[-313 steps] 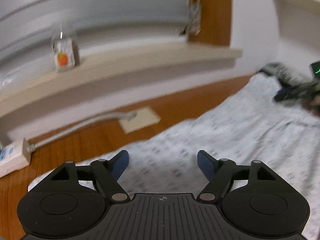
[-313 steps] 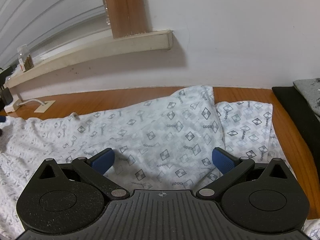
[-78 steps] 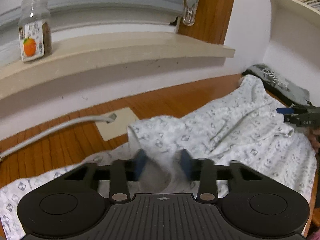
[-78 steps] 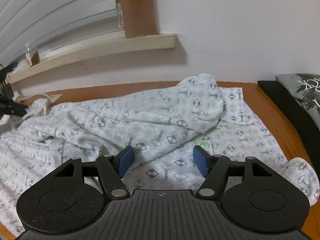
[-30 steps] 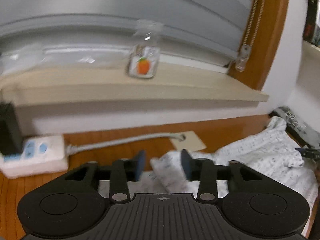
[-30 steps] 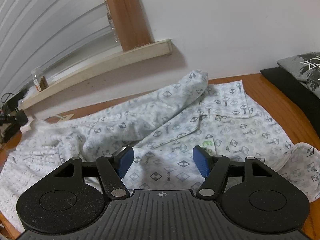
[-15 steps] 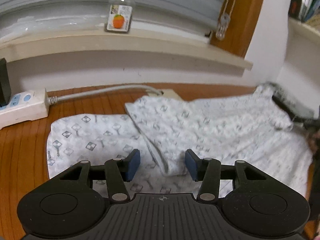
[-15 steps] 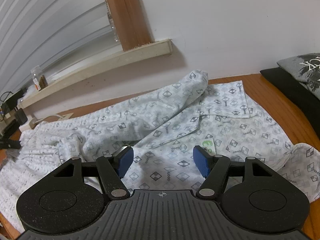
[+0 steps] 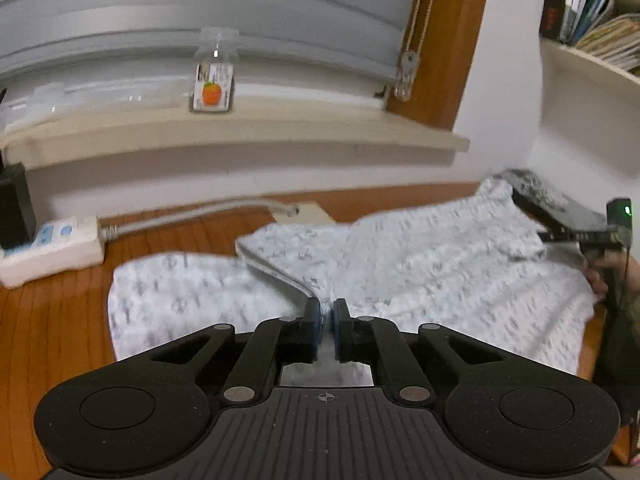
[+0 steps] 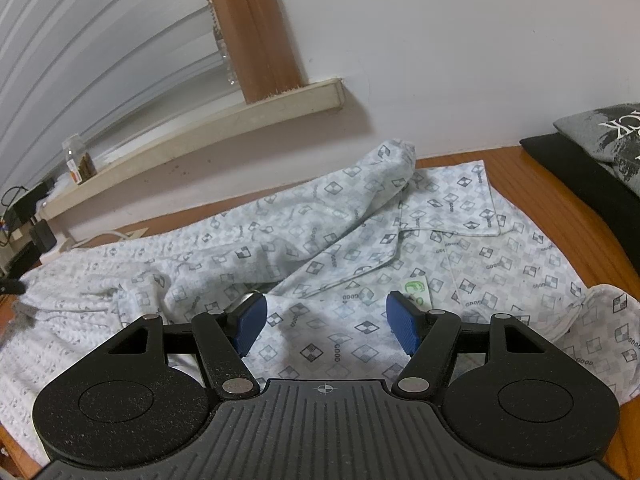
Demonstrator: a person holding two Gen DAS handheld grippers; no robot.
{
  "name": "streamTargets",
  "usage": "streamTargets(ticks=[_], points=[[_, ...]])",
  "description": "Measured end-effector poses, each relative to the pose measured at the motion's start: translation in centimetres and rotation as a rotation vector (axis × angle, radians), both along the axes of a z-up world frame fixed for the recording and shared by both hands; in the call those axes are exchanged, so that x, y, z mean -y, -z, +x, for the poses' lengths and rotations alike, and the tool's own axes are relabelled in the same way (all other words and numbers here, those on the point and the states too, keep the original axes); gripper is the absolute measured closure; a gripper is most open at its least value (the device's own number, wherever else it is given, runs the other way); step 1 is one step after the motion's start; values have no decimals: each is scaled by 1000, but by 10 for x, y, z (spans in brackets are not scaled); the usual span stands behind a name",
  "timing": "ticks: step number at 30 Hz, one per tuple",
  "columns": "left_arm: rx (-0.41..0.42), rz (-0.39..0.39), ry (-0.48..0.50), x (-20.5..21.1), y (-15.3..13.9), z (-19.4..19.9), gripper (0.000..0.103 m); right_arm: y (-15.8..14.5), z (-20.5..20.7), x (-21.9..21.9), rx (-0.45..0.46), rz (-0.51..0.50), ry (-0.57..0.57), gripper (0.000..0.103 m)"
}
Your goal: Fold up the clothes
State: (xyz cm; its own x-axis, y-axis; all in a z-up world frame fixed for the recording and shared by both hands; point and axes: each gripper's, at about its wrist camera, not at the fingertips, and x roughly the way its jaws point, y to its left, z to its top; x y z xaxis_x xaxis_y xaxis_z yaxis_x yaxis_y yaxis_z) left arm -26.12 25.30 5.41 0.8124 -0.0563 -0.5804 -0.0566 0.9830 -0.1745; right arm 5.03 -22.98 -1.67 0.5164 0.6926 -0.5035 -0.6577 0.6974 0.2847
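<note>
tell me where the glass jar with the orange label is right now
In the left wrist view the jar stands upright on the window sill, upper left of centre, above the white power strip.

Power strip (image 9: 52,246), cable (image 9: 192,216) crowd floor left of shirt (image 9: 420,256); dark cushion (image 10: 592,184) right.

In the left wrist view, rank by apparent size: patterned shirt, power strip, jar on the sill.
1. patterned shirt, by far the largest.
2. power strip.
3. jar, smallest as seen, though it stands farther away, so true size against the strip is unsure.
</note>
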Motion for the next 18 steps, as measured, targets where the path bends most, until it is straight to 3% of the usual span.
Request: streamTargets(ticks=[2,4,6,7,13,16,17,18], points=[[-16,7,-20,-3,4,-3,86,0,0,0,-1,1,-1,37],[-15,0,-45,-11,6,-1,70,0,0,0,-2,3,-3,37],[-9,-5,-65,-20,5,7,41,0,0,1,-2,3,-4,37],[-5,-8,-75,-24,4,11,38,0,0,0,-1,2,-4,37],[-66,-73,-101,-49,8,71,37,0,-1,0,-4,7,-4,37],[-94,-120,-100,-61,17,98,43,0,0,1,-2,8,-6,37],[-90,-118,-103,-62,17,103,50,0,0,1,-2,8,-7,37],[-83,-107,-108,-62,17,106,68,0,0,1,-2,8,-6,37]])
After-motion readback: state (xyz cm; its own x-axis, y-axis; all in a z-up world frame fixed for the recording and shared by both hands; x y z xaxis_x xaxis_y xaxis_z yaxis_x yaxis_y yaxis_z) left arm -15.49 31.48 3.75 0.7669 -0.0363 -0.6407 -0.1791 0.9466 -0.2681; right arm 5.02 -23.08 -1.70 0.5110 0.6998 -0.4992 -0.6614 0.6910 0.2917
